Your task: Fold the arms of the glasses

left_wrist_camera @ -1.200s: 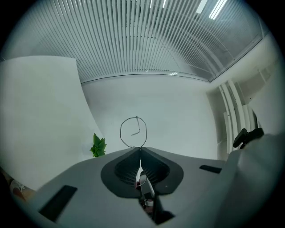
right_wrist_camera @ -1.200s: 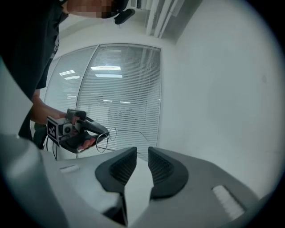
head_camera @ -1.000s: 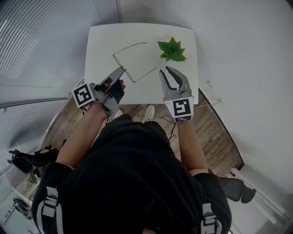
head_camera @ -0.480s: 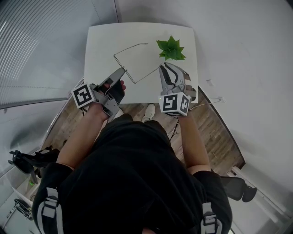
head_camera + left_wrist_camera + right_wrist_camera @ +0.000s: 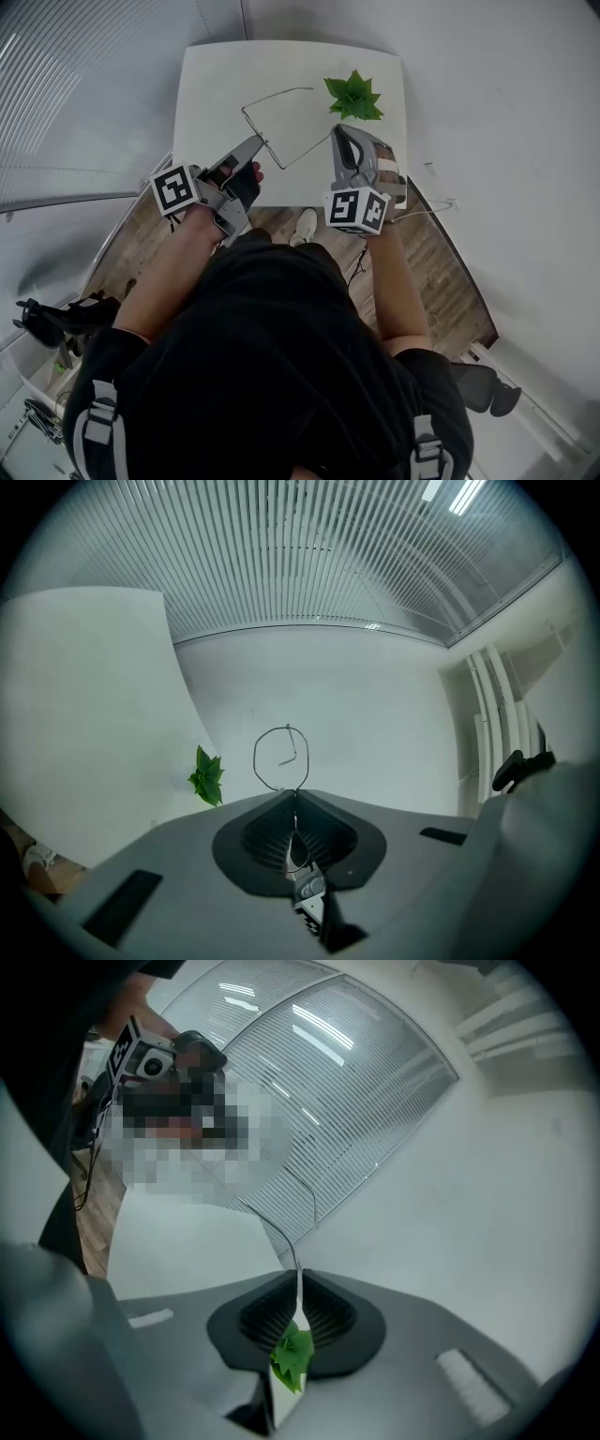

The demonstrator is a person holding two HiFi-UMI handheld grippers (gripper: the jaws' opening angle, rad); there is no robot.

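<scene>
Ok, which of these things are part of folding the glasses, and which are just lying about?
In the job:
glasses
left tool, shut on the glasses
right tool, whose jaws have just been closing with one arm of the glasses between them

Just lying about:
green plant, standing on the white table

The person wears a black short-sleeved shirt (image 5: 272, 366). Grey webbing straps (image 5: 97, 427) with buckles lie over both shoulders, and a white shoe (image 5: 305, 226) shows at the feet.
</scene>
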